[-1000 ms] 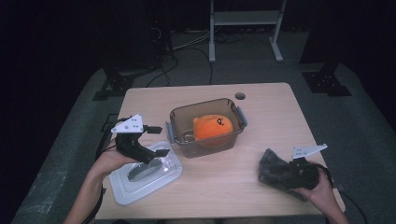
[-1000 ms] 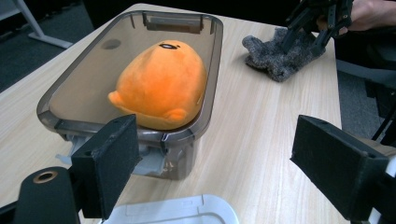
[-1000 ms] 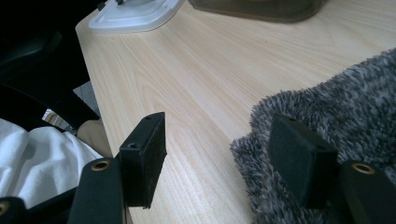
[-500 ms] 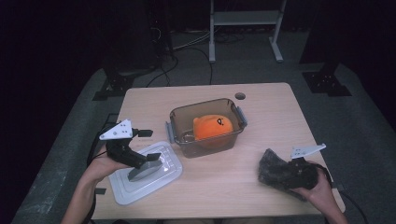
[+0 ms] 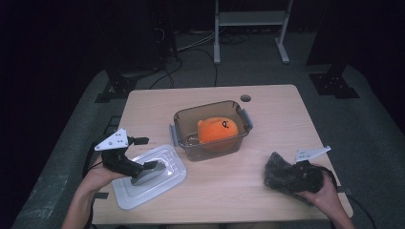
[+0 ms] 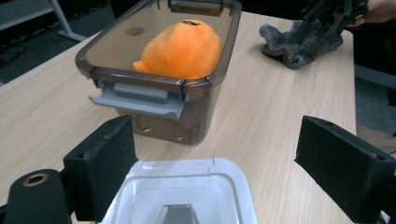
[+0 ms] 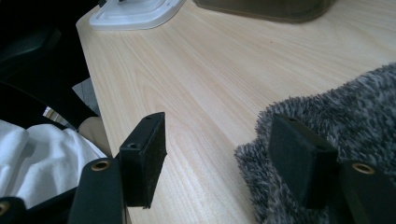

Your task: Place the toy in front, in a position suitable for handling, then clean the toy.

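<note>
A brown see-through box stands mid-table without a lid, an orange plush toy inside it. Its white lid lies flat at the near left. My left gripper hovers low over that lid, open, the jaws wide on either side of the lid's end and not touching it. A grey fuzzy cloth lies at the near right. My right gripper is open, one jaw resting against the cloth and the other over bare wood.
The wooden table has a round cable hole at the far side. A grey latch hangs from the box end that faces the left gripper. Beyond the table, a white stand and cables lie on the dark floor.
My left gripper has drawn back to the left and toward the near edge, sinking a little over the lid. The lid, box, cloth and right gripper have kept still.
</note>
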Available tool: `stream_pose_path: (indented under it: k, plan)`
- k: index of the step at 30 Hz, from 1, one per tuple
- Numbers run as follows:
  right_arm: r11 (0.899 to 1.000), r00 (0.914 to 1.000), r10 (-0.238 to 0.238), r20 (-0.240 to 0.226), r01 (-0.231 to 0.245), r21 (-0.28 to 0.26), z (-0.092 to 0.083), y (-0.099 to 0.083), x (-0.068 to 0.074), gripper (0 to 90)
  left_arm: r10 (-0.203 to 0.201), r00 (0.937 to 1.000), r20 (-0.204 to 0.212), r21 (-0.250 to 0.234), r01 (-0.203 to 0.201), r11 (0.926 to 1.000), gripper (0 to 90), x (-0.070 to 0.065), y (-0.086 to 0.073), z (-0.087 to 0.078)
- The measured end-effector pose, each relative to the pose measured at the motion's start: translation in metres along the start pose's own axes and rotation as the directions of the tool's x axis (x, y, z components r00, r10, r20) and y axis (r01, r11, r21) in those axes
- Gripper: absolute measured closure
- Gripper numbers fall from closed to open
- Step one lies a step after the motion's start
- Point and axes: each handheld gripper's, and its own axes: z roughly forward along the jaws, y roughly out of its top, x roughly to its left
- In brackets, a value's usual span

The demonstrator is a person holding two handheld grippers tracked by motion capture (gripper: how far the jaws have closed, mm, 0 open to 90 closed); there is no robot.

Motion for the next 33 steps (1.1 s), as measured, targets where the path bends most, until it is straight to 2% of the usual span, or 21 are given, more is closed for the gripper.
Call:
stream_pose_path:
  k: [5, 8, 33]
  plan:
    - [1.0, 1.0, 0.001, 0.001, -0.001, 0.002, 0.0, 0.0, 0.001, 35.9, -0.002, 0.9999, -0.011, 0.01, 0.002, 1.0, 11.4, 0.001, -0.013, 0.0]
    - [1.0, 1.0, 0.002, 0.0, -0.002, -0.001, 0.0, 0.0, 0.001, 35.9, -0.017, 0.9998, -0.009, 0.013, 0.017, 0.9998, 11.4, 0.002, -0.019, 0.001]
    - [1.0, 1.0, -0.003, -0.003, 0.004, 0.013, 0.005, 0.002, 0.001, 35.9, -0.047, 0.9982, -0.036, 0.002, 0.048, 0.9989, 11.4, -0.001, -0.051, -0.011]
